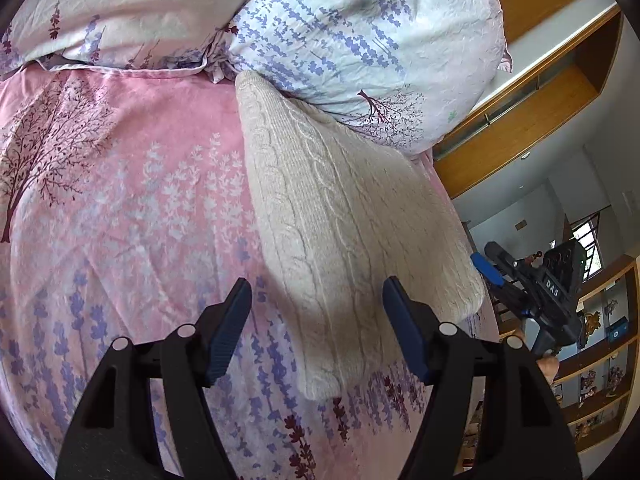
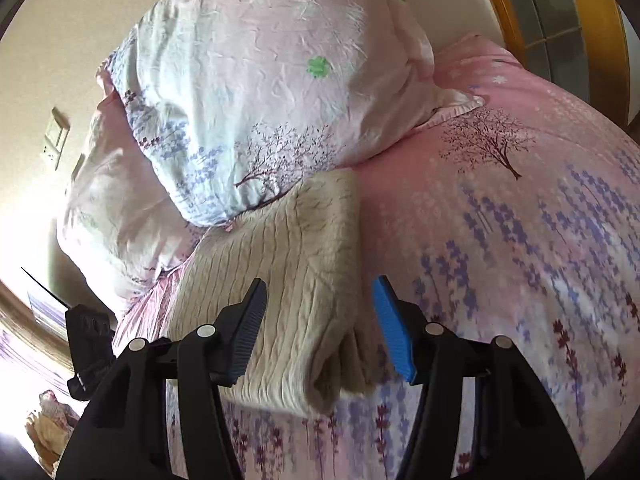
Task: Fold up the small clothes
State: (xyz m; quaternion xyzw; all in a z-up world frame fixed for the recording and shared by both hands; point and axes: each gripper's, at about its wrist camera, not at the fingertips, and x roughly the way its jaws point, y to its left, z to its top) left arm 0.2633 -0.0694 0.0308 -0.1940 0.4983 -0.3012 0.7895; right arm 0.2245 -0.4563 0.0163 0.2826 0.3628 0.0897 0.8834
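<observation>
On the pink bedspread (image 1: 120, 208), at the far left of your left wrist view, a dark tree print sits below a pale pillow (image 1: 132, 12). Moving right, your left gripper (image 1: 316, 300) hangs above the bed with its jaws spread wide and nothing between them; the left finger is over the bare spread, the right finger over the near end of the sweater (image 1: 340, 240). The sweater is a cream cable-knit, folded into a long strip lying flat on the bedspread, its far end tucked against a second, blue-flowered pillow (image 1: 360, 40). Right of the sweater's near corner you can see your right gripper (image 1: 532, 284) from the side, off the bed edge, with wooden shelves (image 1: 600, 368) behind it.

In your right wrist view the left gripper's dark body shows at the far left edge. Next comes the sweater (image 2: 280, 280), its folded corner nearest the camera, the pillow (image 2: 260, 92) resting on its far end. Your right gripper (image 2: 320, 308) is likewise wide open and empty, poised over that corner. Further right lies the bedspread (image 2: 520, 240).
</observation>
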